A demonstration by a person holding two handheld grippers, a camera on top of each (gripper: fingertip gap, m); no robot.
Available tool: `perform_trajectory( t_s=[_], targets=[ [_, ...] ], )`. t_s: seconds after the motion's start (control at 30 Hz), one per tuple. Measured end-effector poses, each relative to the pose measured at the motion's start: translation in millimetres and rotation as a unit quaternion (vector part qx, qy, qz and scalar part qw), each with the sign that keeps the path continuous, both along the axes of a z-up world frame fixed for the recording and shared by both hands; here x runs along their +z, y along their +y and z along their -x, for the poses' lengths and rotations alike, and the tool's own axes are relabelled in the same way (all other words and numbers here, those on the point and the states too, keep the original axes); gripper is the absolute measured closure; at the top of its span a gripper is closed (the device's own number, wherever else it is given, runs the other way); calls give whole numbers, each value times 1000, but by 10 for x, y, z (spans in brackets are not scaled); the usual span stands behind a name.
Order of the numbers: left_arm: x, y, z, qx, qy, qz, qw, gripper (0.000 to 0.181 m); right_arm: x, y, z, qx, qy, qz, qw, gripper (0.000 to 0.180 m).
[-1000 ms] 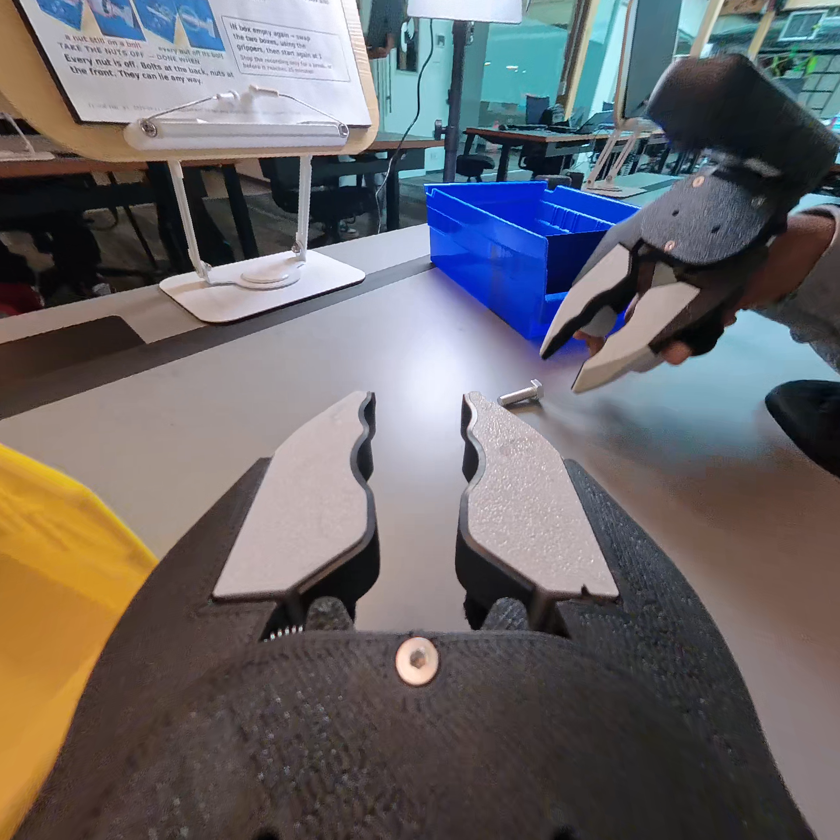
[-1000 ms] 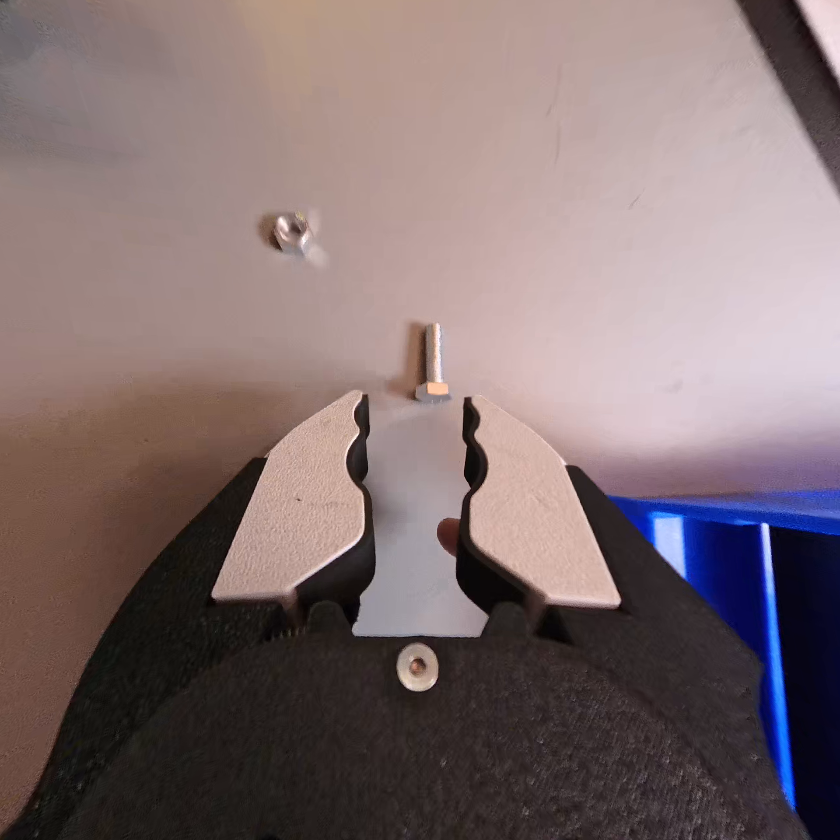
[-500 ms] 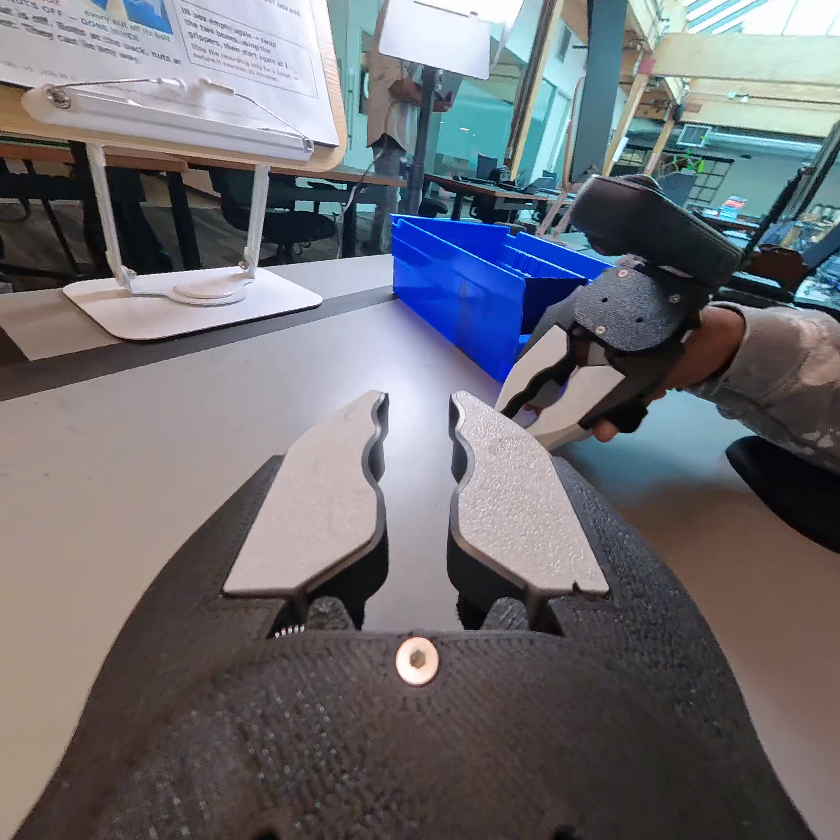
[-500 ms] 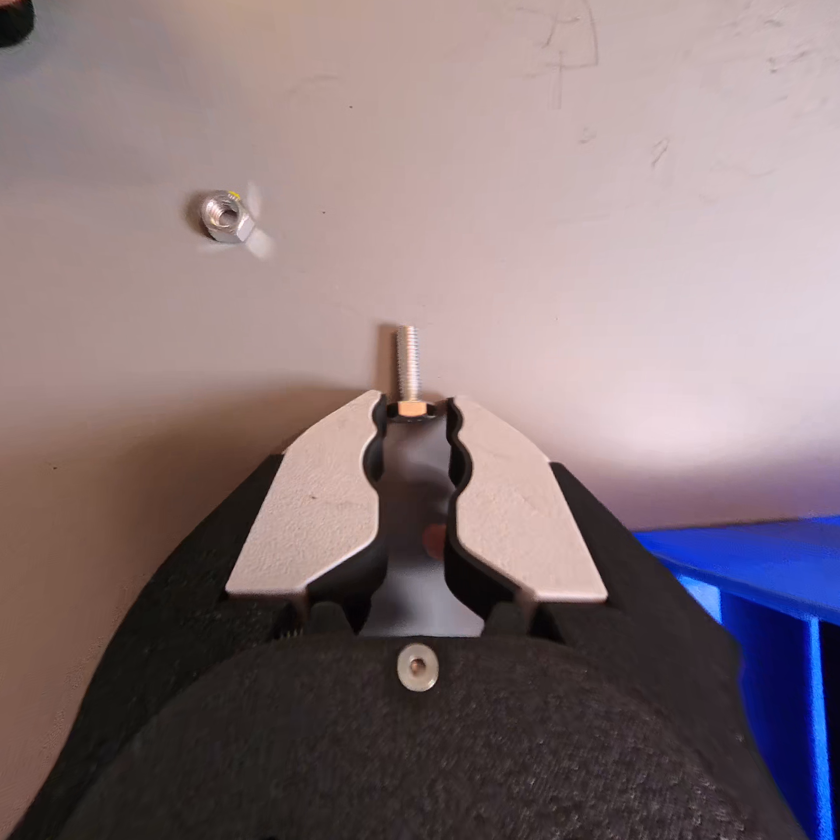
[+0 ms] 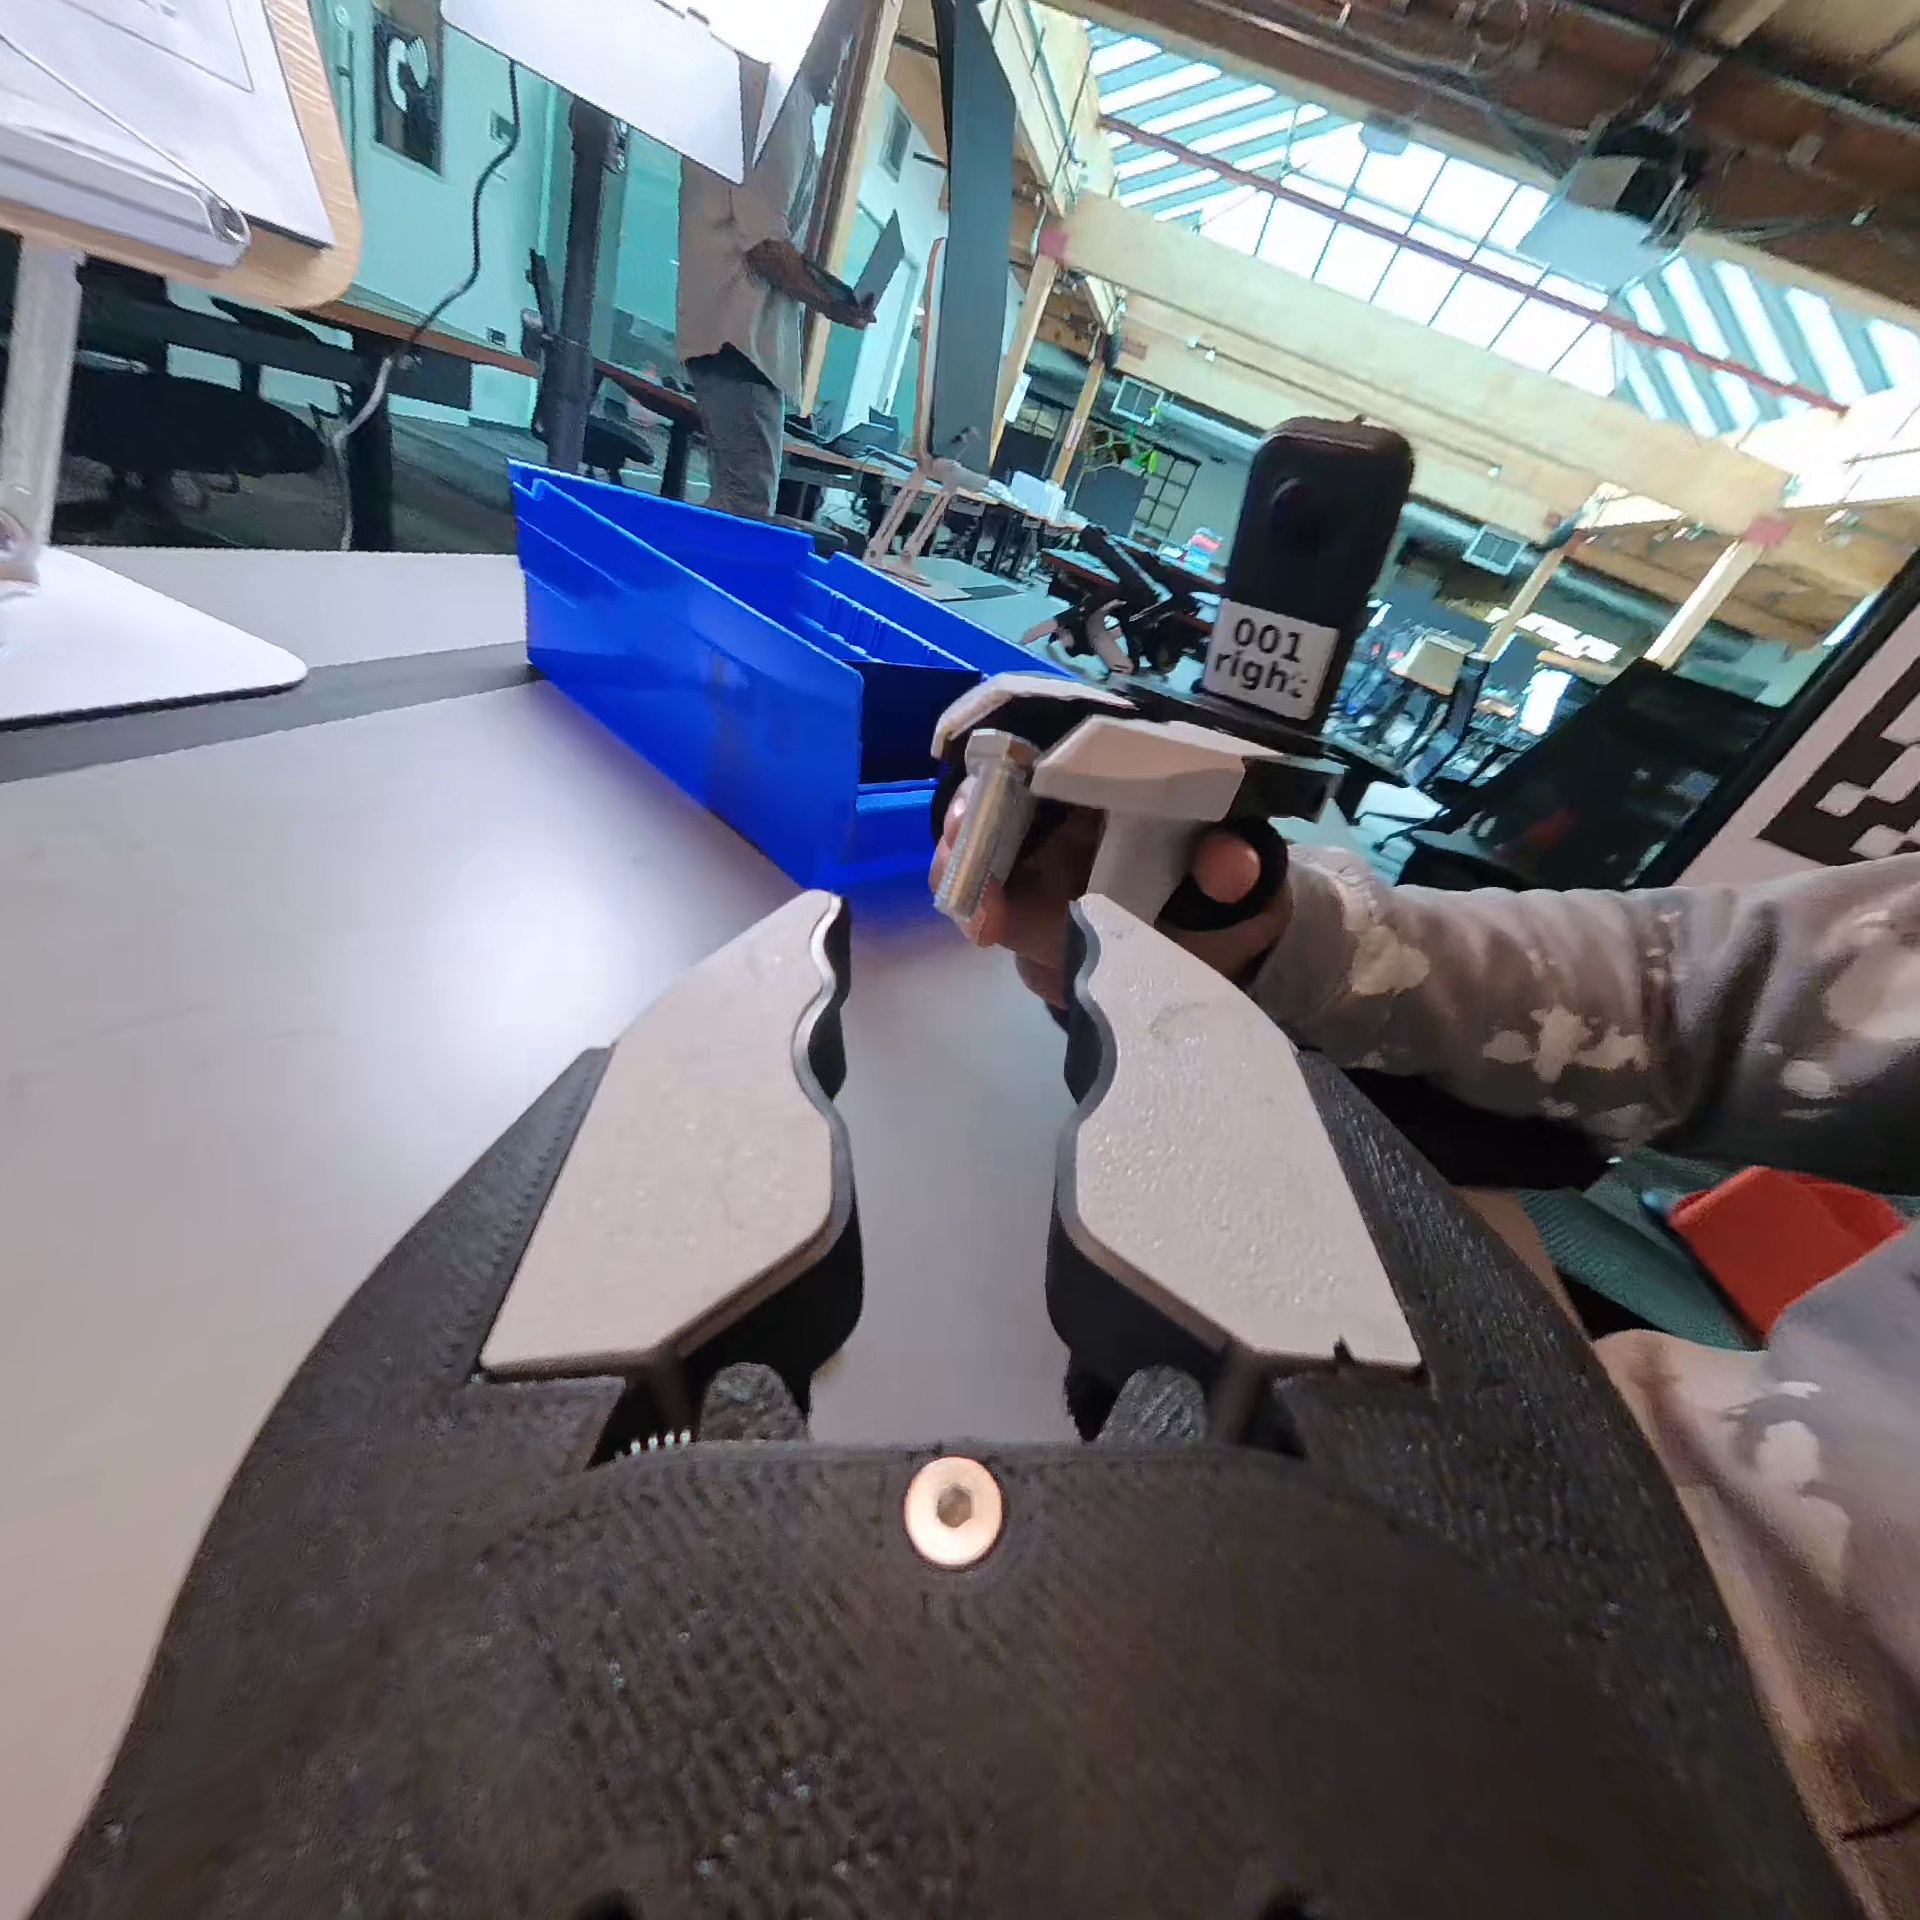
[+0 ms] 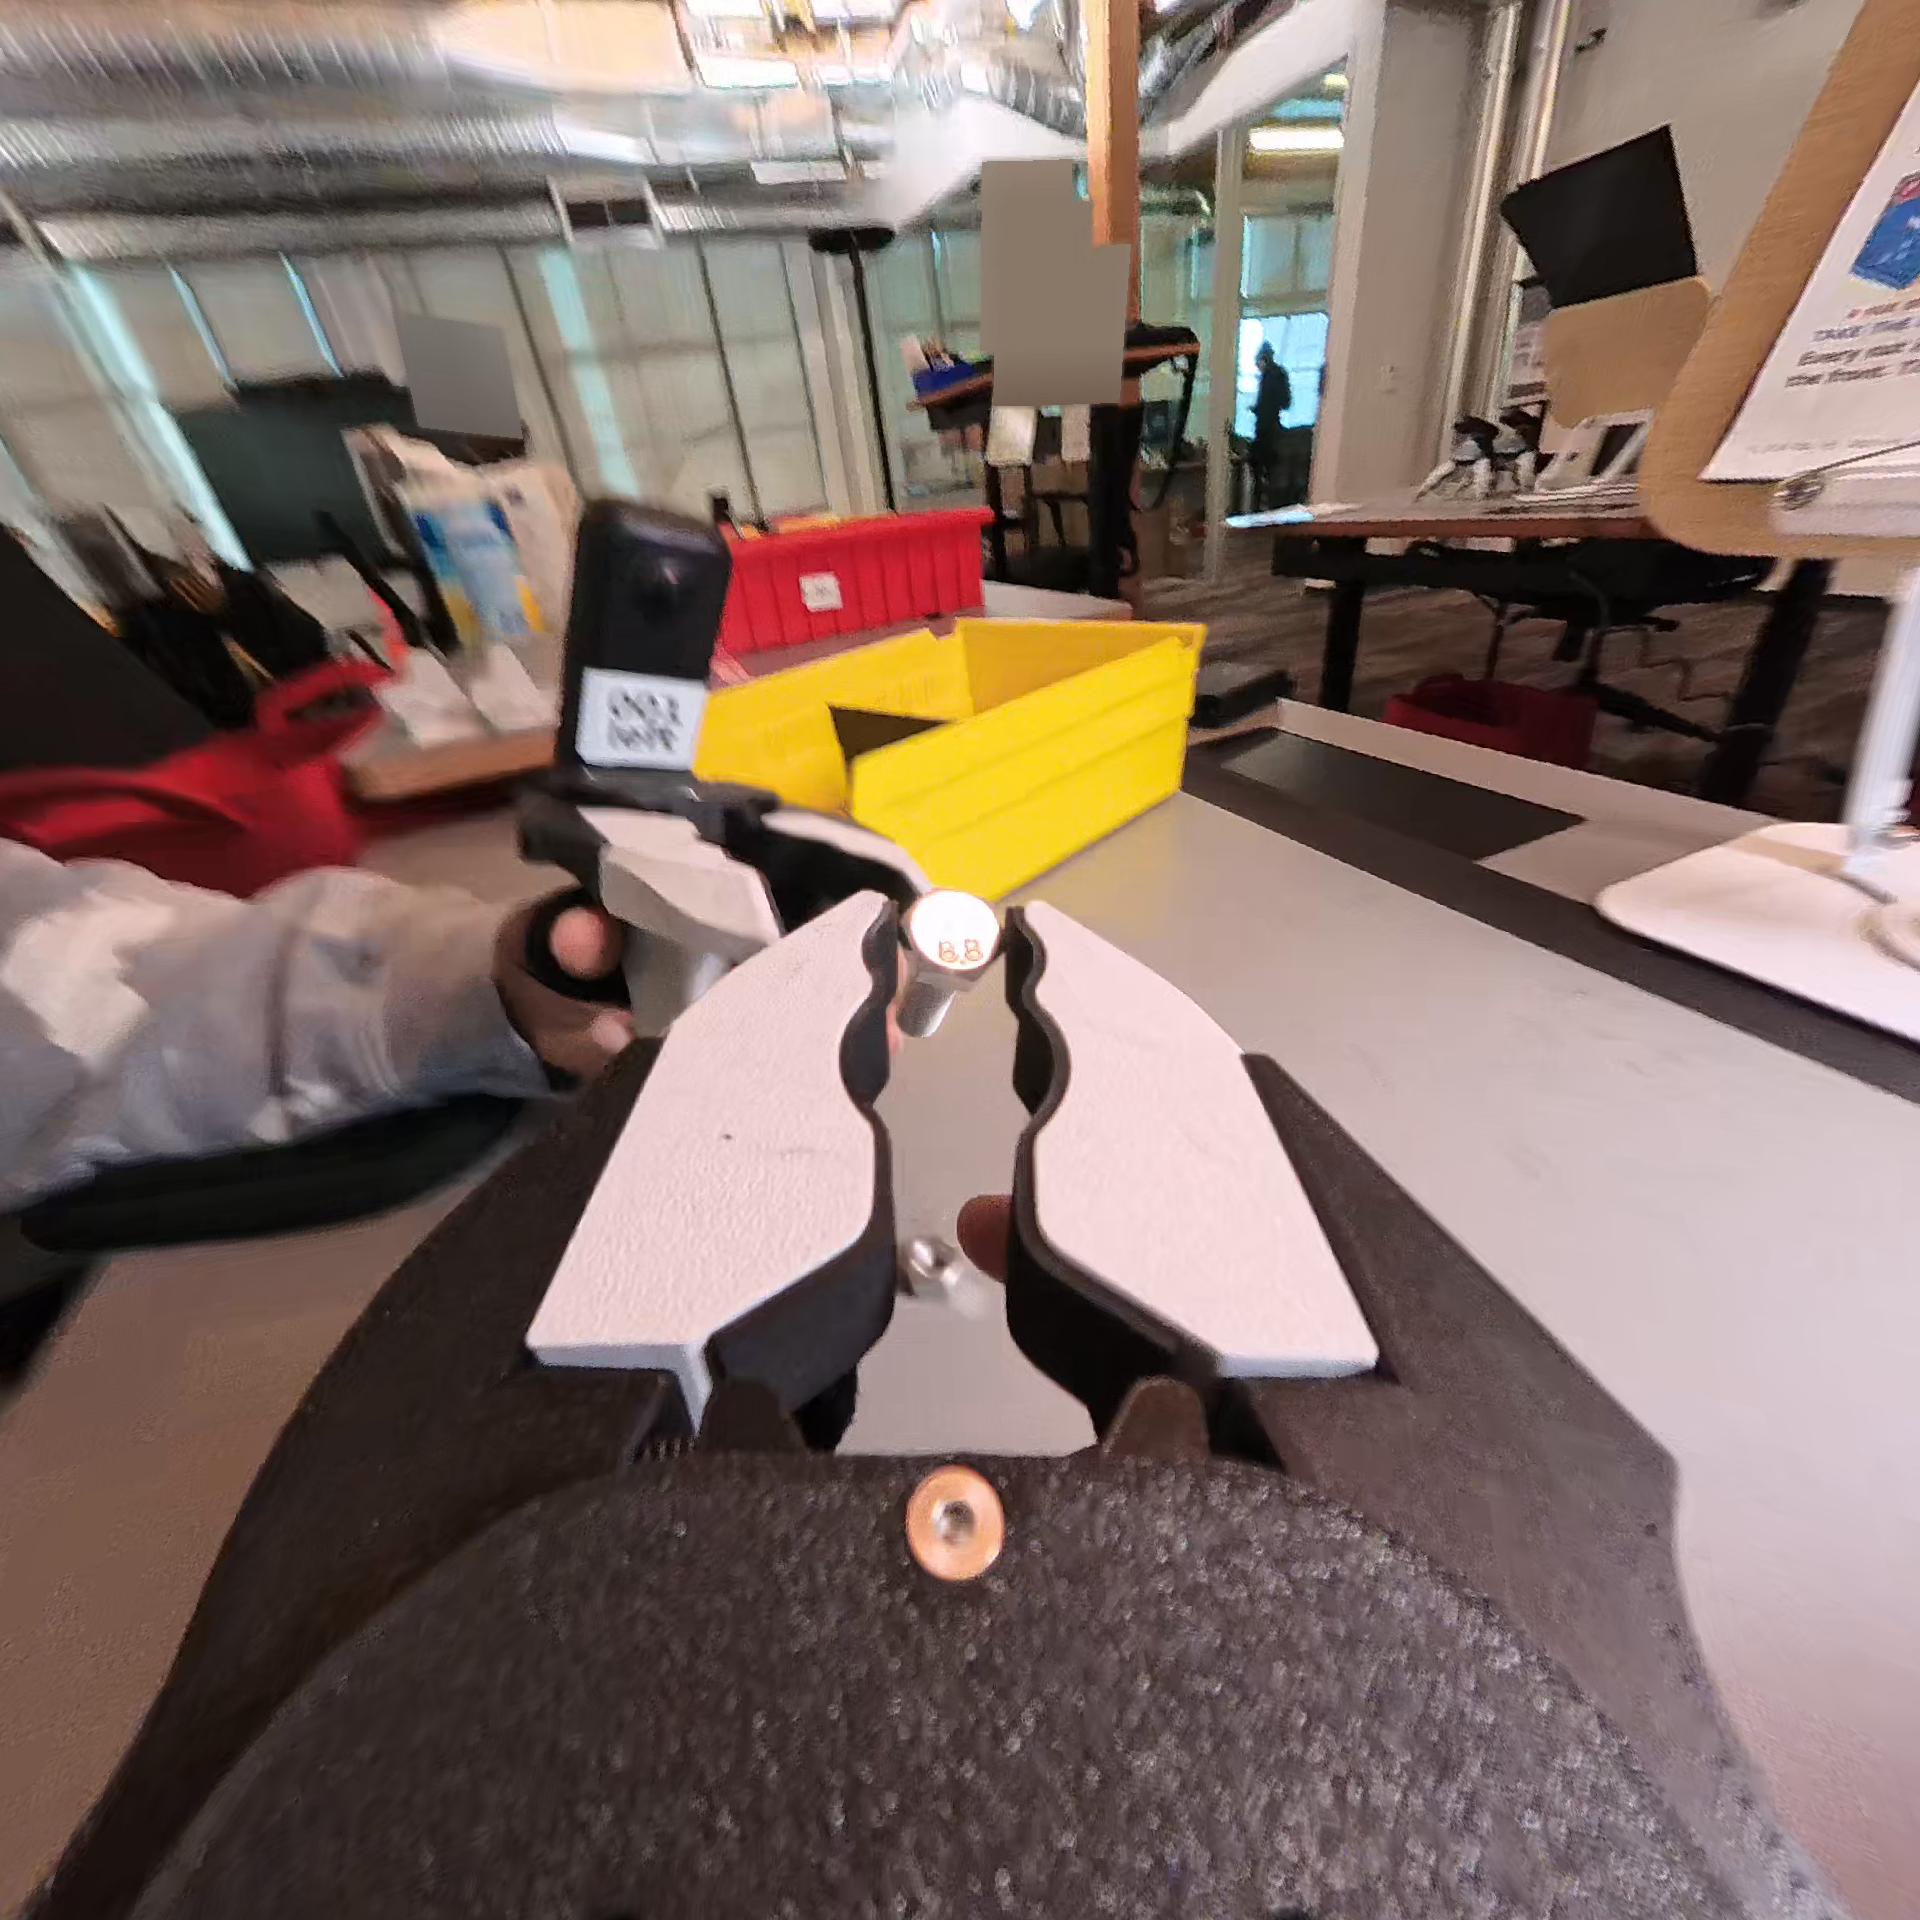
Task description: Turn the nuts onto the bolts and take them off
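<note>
My right gripper (image 6: 951,914) is shut on the hex head of a silver bolt (image 6: 948,933), held above the grey table (image 6: 1403,1091). In the left wrist view the bolt (image 5: 982,821) hangs threaded end down from the right gripper (image 5: 1013,732), just beyond my left fingertips. My left gripper (image 5: 956,925) is open and empty, low over the table and aimed at the bolt. It also shows in the right wrist view (image 6: 790,862), left of the bolt. A loose silver nut (image 6: 928,1262) lies on the table below the right fingers.
A blue bin (image 5: 675,644) stands at the back behind the right gripper. A yellow bin (image 6: 987,727) stands at the table's far end, a red bin (image 6: 852,582) beyond it. A white document stand base (image 5: 125,644) sits at the back edge. A person stands far off. Less than 4 cm separates the two grippers' tips. It is some 10 cm from my left tips to the loose silver nut (image 6: 928,1262).
The right gripper closed on the bolt's head, lifted it off the table and swung up level. The left gripper opened wider and turned toward the bolt.
</note>
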State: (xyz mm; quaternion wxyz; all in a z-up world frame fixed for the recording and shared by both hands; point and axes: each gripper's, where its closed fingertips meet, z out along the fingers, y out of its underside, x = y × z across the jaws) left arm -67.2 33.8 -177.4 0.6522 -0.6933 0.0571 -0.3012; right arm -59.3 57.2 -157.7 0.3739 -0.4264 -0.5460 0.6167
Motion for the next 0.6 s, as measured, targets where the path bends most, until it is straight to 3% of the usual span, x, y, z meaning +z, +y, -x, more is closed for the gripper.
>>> perform_trajectory(
  t_s=[0.2,0.33,0.4,0.6],
  targets=[
    [2,-11,-245,-36,12,-19,999,143,159,-154,-33,64,37,159,985,161],
    [56,-15,-384,-47,33,-33,998,160,81,-202,-135,85,26,222,971,160],
    [79,-24,-363,-27,53,-37,998,170,99,-209,-153,87,30,211,973,160],
    [109,-147,-367,-45,99,-14,994,170,31,-353,-260,135,7,78,988,161]
  ],
)
